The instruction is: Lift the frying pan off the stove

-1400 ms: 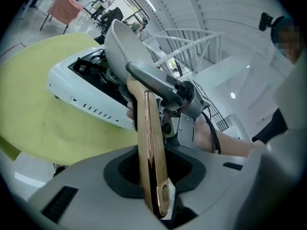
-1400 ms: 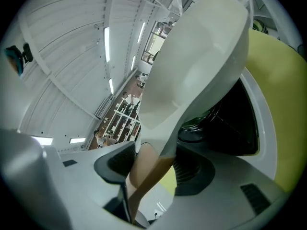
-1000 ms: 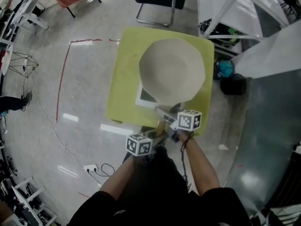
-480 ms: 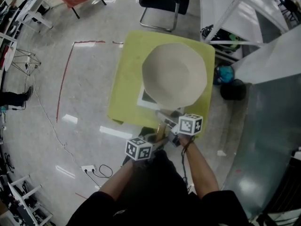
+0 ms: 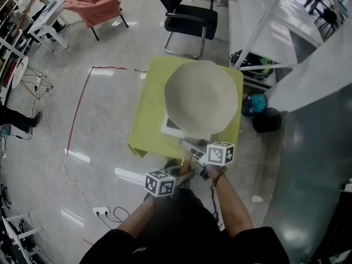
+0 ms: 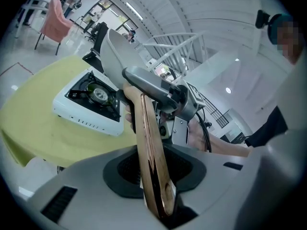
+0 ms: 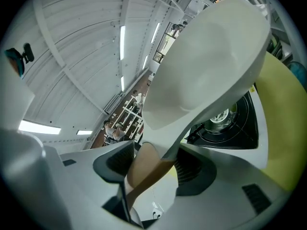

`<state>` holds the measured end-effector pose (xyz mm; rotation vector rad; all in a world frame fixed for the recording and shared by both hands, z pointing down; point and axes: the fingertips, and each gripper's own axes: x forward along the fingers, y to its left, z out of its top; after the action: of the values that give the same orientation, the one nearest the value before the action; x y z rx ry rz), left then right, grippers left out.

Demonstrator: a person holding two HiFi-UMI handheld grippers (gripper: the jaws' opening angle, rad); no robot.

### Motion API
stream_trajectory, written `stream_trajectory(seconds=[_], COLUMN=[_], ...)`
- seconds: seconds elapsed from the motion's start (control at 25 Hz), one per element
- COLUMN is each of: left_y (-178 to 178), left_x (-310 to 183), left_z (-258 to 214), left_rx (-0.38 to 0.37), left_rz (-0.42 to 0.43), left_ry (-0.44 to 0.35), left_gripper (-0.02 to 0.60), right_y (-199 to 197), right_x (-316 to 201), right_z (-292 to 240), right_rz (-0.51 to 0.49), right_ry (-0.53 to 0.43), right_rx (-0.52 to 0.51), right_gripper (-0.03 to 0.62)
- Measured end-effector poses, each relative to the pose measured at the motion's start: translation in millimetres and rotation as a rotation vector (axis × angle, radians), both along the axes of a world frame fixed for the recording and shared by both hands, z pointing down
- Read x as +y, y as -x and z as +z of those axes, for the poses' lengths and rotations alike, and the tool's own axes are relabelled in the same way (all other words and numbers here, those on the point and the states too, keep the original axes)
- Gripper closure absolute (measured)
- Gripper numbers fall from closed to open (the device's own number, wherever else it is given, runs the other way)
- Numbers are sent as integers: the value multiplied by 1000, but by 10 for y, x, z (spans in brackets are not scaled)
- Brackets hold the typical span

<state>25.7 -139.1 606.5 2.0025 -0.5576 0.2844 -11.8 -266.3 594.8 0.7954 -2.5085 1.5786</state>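
Note:
A cream frying pan (image 5: 201, 95) with a wooden handle (image 5: 188, 157) hangs above the white gas stove (image 5: 171, 126), hiding most of it in the head view. The stove stands on a yellow-green table (image 5: 147, 109). My left gripper (image 6: 152, 169) is shut on the handle's (image 6: 149, 147) near end. My right gripper (image 7: 151, 169) is shut on the handle (image 7: 144, 174) closer to the pan (image 7: 211, 56). Under the pan, the burner (image 7: 229, 121) shows with a gap between them. In the left gripper view the stove (image 6: 88, 102) sits apart from the tilted pan (image 6: 112, 56).
A black chair (image 5: 190, 15) stands behind the table, and a pink-draped chair (image 5: 93, 4) sits at the far left. Bags (image 5: 258, 111) lie by the table's right side. Red tape (image 5: 82, 103) marks the floor on the left, with a power strip (image 5: 102, 210) near my feet.
Both grippers keep their hold on the handle and the pan stays over the stove. The head view has tipped up, so more of the room behind the table shows.

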Motion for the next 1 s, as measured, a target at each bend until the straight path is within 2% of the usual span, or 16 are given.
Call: stream_trajectory(seconds=[0.32,0.76,1.0], left_y=[-21,1,92], left_x=[323,636,750], left_z=[-355,-710,-762], left_rx=[44,33,38], left_rz=[-5,9,35], left_ry=[-45,-98,-125], left_gripper=[436,433,433], right_y=[-12,-16,34], right_x=[331,651,756], right_z=[-347,-709,-786], right_rz=[-1,4,25], right_ry=[-14,-59,-97], right_rx=[12,-21,-5], right_gripper=[327,319,318])
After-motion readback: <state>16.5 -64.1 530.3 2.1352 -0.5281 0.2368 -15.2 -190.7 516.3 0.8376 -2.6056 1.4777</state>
